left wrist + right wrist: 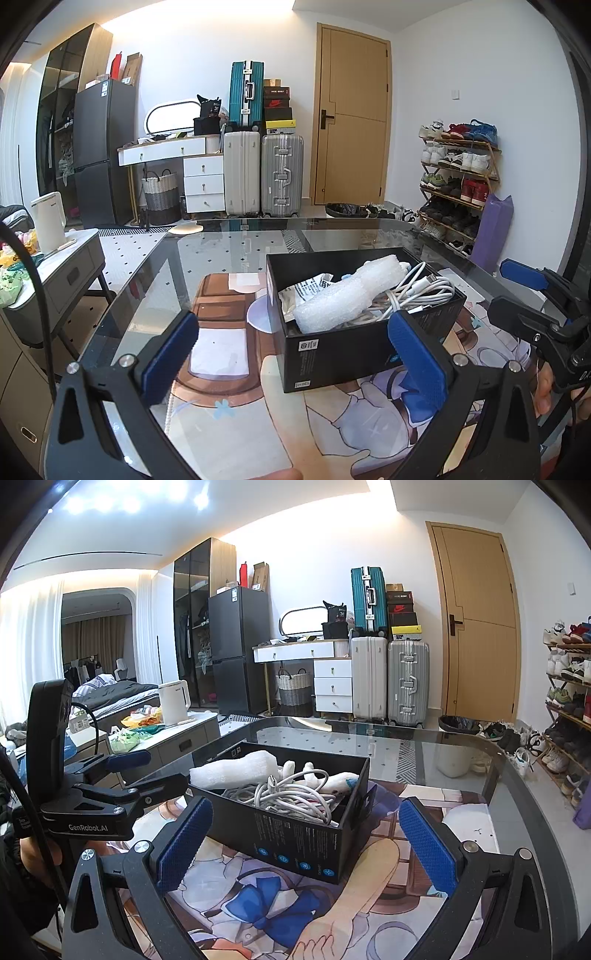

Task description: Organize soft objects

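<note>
A black cardboard box (332, 354) stands on the printed mat of the glass table. It also shows in the right wrist view (295, 834). Inside lie a white foam wrap (347, 295), a coil of white cables (417, 291) and a crumpled printed packet (303, 291). The foam (236, 768) and cables (291, 794) show in the right wrist view too. My left gripper (295, 354) is open and empty, just in front of the box. My right gripper (304, 838) is open and empty, near the box's front corner. The right gripper also appears at the right of the left wrist view (517, 291), and the left gripper at the left of the right wrist view (144, 771).
The glass table (229, 240) carries a cartoon-printed mat (229, 406). A grey side cabinet (62, 273) with a white kettle (48, 221) stands left. Suitcases (262, 173), a door and a shoe rack (458, 184) line the far wall.
</note>
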